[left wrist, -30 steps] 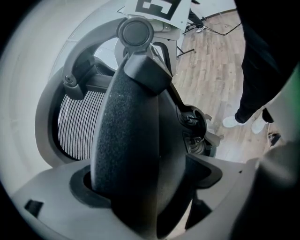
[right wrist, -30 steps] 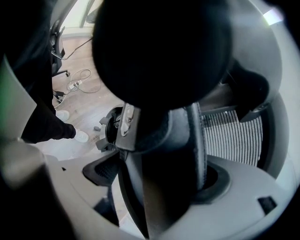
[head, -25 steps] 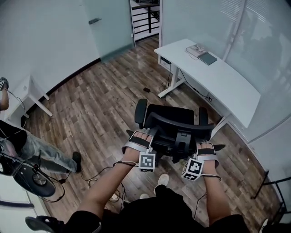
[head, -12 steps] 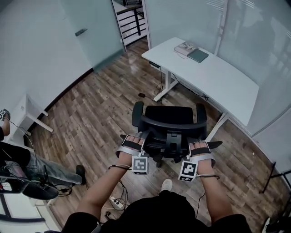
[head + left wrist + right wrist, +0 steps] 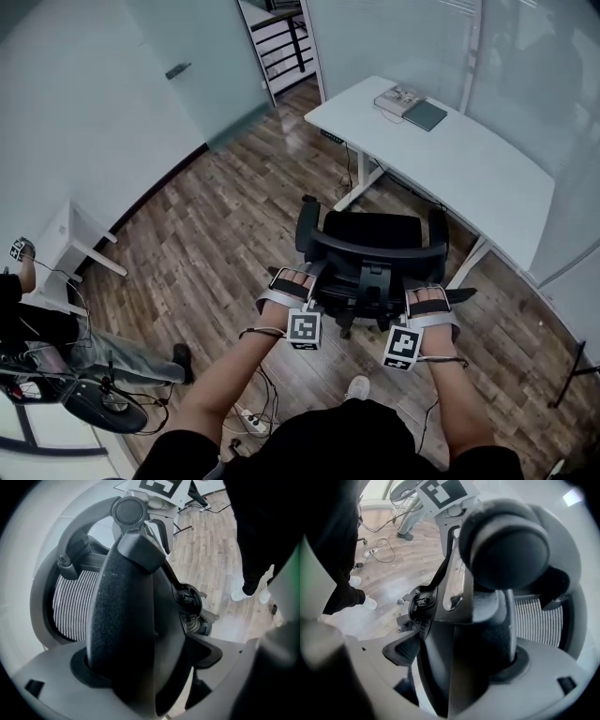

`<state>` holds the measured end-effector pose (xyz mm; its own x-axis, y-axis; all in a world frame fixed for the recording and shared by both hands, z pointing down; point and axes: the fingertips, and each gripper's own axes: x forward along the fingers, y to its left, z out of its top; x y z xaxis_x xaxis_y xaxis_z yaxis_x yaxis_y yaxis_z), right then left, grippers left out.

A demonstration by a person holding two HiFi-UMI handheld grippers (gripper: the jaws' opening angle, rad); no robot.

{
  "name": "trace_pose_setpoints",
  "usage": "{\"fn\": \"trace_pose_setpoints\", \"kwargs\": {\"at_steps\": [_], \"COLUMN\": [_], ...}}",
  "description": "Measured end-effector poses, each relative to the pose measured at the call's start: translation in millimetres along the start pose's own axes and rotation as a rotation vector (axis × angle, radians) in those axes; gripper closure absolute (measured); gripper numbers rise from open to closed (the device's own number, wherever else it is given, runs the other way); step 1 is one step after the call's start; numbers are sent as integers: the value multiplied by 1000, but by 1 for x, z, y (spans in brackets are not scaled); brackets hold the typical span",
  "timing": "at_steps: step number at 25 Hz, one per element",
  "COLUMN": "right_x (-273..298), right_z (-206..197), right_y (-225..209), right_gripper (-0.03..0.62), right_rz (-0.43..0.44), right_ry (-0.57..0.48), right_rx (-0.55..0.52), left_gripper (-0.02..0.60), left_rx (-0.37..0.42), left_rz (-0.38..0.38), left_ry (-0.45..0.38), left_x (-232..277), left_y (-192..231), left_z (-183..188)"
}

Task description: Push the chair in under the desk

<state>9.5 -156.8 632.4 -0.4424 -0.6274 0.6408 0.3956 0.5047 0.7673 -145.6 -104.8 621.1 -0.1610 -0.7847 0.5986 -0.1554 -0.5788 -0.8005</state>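
Black chair [image 5: 373, 232] on wood floor [image 5: 216, 225], 12 o'clock from the person, just short of the white desk [image 5: 469, 164] at 1 o'clock, seat not under it | left gripper [image 5: 296, 278] clamped on backrest's 9 o'clock edge | right gripper [image 5: 431, 294] clamped on its 3 o'clock edge

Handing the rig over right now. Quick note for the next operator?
Left gripper: jaws shut on the chair backrest's top rim, left end.
Right gripper: same, right end.
Chair stands on the wood floor before the white desk, seat not yet under it.
Done: both grips set.
Left: roll the chair forward under the desktop.
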Motion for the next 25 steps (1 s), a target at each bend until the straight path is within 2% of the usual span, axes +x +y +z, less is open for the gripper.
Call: {"fn": "trace_pose_setpoints", "kwargs": {"at_steps": [8, 14, 25], "right_x": [29, 47, 79], "right_z": [-15, -34, -55], "right_y": [-22, -41, -68], "right_gripper": [141, 141, 141], "right_rz": [-4, -38, -40], "right_ry": [4, 22, 72], "right_rx": [13, 17, 55], "left_gripper": [104, 104, 104], "left_rx": [27, 14, 31], "left_rz": [-41, -39, -10], "left_ry": [-15, -36, -80], "left_x": [36, 61, 104], "left_y": [23, 41, 81], "left_z": [-1, 8, 12]}}
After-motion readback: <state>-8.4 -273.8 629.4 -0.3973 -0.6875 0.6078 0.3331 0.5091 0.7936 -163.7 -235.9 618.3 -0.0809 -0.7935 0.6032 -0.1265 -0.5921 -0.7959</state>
